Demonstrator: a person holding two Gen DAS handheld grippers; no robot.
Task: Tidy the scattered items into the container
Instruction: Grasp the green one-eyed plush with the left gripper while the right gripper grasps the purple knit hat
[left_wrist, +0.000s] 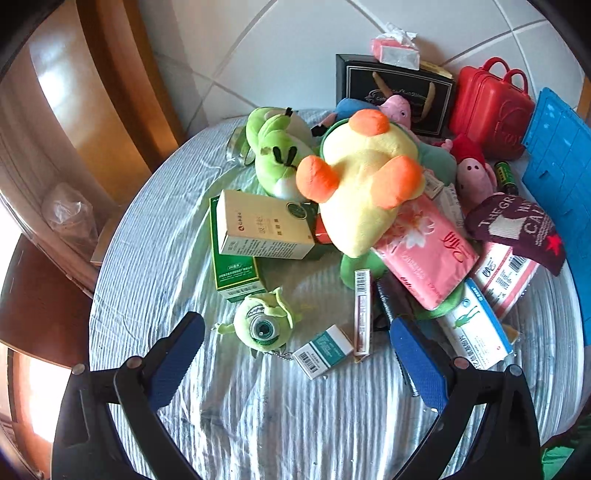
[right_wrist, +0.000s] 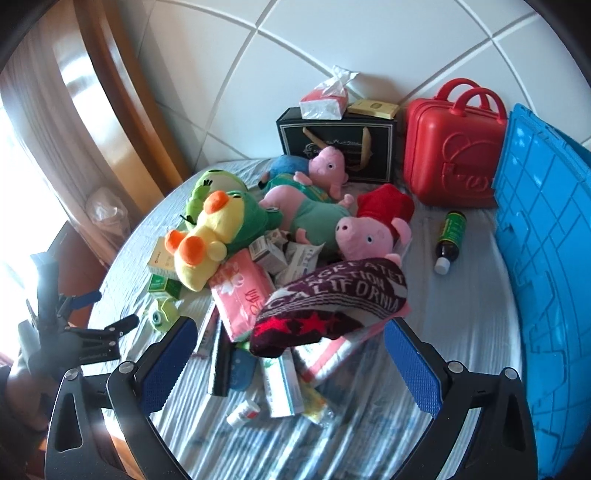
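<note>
Clutter everywhere on the striped cloth surface (left_wrist: 155, 258). Yellow duck plush (left_wrist: 364, 177) flopped on top of the pile, resting on a pink tissue pack (left_wrist: 424, 251) and touching a green frog plush (left_wrist: 277, 155). Cream box (left_wrist: 264, 225) stacked on a green box (left_wrist: 232, 266) just beside the duck. One-eyed green keychain plush (left_wrist: 264, 325) lying near the front, small teal-and-white box (left_wrist: 323, 350) just beside it. Maroon "California" sock (right_wrist: 332, 306) draped over the near end of the heap, pink pig plush with red dress (right_wrist: 373, 229) right behind it. Dark bottle with green label (right_wrist: 450, 236) on its side, apart from the pile. Blue container (right_wrist: 546, 258) along the right edge of the surface, red suitcase-shaped case (right_wrist: 450, 151) beside it at the back by the wall.

Left gripper (left_wrist: 295, 363) hovering over the keychain plush and small box, fingers wide apart, holding nothing. Right gripper (right_wrist: 288, 362) low over the sock end of the pile, fingers also spread wide, nothing clamped.
</note>
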